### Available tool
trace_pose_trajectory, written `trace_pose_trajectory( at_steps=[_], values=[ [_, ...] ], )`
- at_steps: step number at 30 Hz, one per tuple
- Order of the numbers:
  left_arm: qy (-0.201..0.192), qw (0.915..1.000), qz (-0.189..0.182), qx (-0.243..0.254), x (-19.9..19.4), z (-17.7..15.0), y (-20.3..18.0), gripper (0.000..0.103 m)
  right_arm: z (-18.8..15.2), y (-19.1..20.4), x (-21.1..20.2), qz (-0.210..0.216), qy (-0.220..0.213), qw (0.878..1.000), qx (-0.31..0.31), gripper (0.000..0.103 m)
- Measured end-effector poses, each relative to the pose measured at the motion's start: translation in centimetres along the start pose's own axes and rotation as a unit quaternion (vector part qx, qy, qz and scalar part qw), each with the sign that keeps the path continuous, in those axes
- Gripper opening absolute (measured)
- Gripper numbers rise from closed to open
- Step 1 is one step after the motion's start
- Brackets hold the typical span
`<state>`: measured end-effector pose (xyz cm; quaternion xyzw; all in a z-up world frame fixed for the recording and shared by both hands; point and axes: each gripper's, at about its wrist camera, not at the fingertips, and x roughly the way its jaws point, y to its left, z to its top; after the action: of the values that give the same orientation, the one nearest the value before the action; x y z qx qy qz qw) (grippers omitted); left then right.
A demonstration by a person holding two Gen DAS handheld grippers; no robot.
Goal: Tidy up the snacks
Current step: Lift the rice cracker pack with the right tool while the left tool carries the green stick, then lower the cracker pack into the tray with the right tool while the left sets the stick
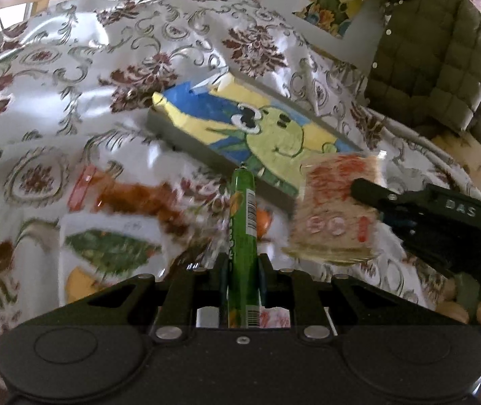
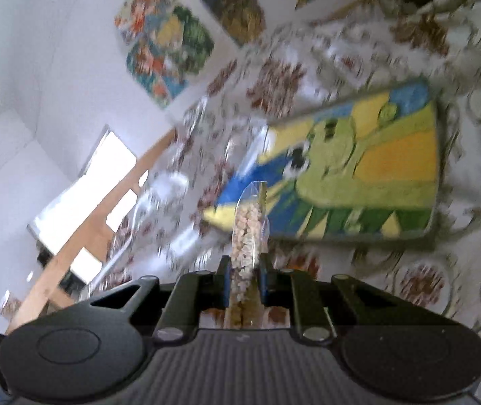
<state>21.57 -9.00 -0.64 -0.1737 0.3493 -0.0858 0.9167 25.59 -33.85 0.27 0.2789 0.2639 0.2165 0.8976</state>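
While both packets were clear of the surface, I found my left gripper clamped on a green stick packet, held end-on. My right gripper was clamped on a clear bag of pale snack pieces, gripped near one edge, apparently for carrying toward the painted box. Other snacks lay beside the box.

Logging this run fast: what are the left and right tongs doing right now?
Left tongs: closed on the green snack stick.
Right tongs: closed on the clear snack packet, which shows orange-red print in the left view.
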Motion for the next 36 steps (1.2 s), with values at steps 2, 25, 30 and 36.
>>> trace_pose_trajectory(
  at_steps=[2,25,30,36],
  values=[
    [-0.006,1.0,-0.004,-0.003,0.7,0.9,-0.3,0.018,0.8,-0.6,-0.3,-0.006,-0.027,1.0,0.006,0.017],
    [-0.031,0.9982,-0.046,0.021,15.4,10.6,-6.7,0.019,4.0,-9.3,4.7,-0.075,-0.108,0.989,0.065,0.018],
    [-0.023,0.9982,-0.042,0.036,17.5,10.4,-7.0,0.019,4.0,-8.9,5.4,-0.087,-0.089,0.992,0.037,0.018],
    [-0.017,0.9978,-0.035,0.054,19.0,9.8,-7.6,0.019,3.8,-8.1,5.5,-0.11,-0.077,0.991,0.005,0.019]
  ],
)
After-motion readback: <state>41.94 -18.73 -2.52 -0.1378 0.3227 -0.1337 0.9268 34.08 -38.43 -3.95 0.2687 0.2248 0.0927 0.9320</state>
